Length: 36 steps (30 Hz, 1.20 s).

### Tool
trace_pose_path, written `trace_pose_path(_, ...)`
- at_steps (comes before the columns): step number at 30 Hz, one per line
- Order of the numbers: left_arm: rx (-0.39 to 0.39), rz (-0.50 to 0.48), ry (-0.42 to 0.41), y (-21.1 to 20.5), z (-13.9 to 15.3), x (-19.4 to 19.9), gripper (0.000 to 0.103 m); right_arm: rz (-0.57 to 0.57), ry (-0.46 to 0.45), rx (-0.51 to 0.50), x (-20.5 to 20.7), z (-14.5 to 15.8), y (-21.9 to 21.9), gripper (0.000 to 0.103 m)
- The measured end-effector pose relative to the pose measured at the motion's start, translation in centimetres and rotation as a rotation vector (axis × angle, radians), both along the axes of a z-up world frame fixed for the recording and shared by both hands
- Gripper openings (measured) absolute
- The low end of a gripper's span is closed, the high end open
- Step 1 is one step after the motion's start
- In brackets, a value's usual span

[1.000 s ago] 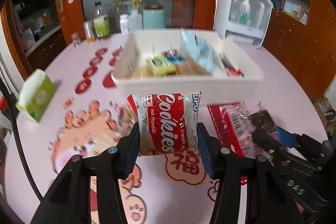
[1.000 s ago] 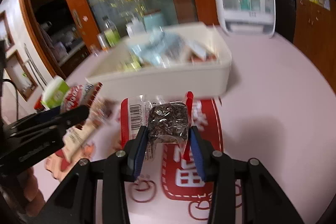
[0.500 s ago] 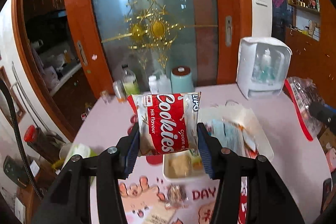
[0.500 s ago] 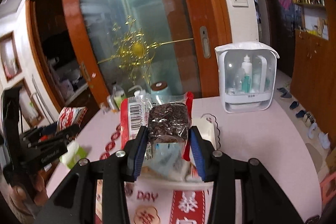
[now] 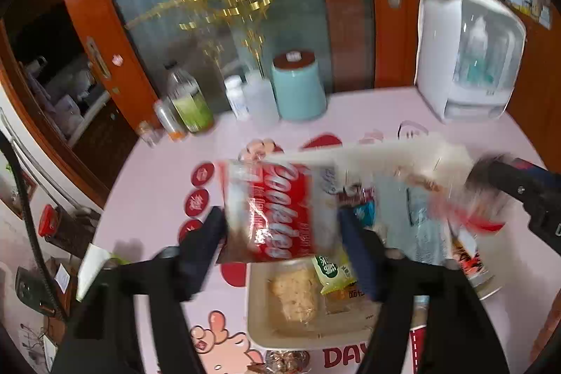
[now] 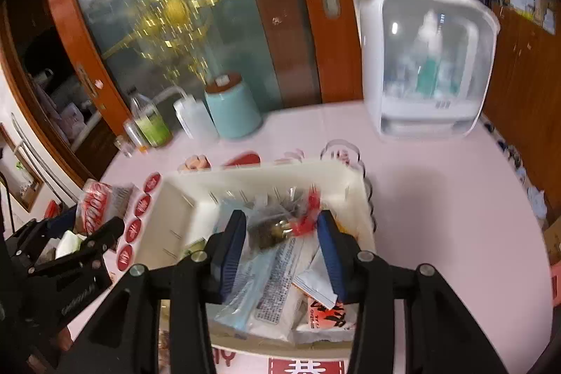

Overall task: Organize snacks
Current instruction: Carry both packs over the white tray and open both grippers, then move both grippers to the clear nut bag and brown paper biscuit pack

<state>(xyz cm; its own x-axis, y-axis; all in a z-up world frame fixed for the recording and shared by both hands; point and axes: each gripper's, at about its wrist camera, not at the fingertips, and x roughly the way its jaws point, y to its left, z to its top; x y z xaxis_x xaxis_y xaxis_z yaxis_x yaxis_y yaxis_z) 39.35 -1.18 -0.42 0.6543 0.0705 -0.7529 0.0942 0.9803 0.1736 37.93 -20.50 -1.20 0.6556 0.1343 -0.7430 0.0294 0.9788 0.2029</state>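
My left gripper has its jaws spread wide, with a red and white Cookies packet loose between them, over the left end of the white bin. It also shows in the right wrist view. My right gripper is open above the white bin; a clear packet of dark snack with red trim sits loose between the pads, over several other packets in the bin. The right gripper shows blurred in the left wrist view.
The bin stands on a pink patterned table. Behind it stand a teal canister, bottles and a white sterilizer box. A green tissue box lies left. Another wrapped snack lies before the bin.
Both grippers came down over the bin and opened. The Cookies packet and the dark snack packet, gripped tightly before, now sit loose between the spread jaws.
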Motion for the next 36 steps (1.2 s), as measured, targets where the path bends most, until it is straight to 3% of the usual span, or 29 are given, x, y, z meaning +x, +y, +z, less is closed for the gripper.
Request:
trace_pose_path(1, -0.005, -0.005, 0.018, -0.1, -0.8, 0.5, 0.080, 0.004, 0.016, 0.005, 0.3, -0.7, 0.1, 0.043)
trace_pose_path(5, -0.022, -0.031, 0.054, -0.2, -2.6, 0.8, 0.080, 0.018, 0.060, 0.009, 0.7, -2.7, 0.2, 0.045)
trace_pose_path(11, -0.012, -0.040, 0.066, 0.4, -2.9, -0.1, 0.080, 0.042, 0.057, 0.012, -0.4, -2.7, 0.7, 0.047)
trace_pose_path(21, 0.004, -0.083, 0.000, 1.9, 1.3, -5.0, 0.081, 0.089, -0.009, -0.015, -4.3, 1.5, 3.1, 0.048)
trace_pose_path(28, 0.031, -0.117, -0.102, 3.4, 5.3, -10.2, 0.091, 0.128, -0.073, -0.029, -7.9, 5.4, 5.8, 0.048)
trace_pose_path(36, 0.031, -0.147, -0.132, 6.3, 6.0, -15.2, 0.092, 0.188, -0.104, -0.049, -10.9, 6.6, 9.8, 0.056)
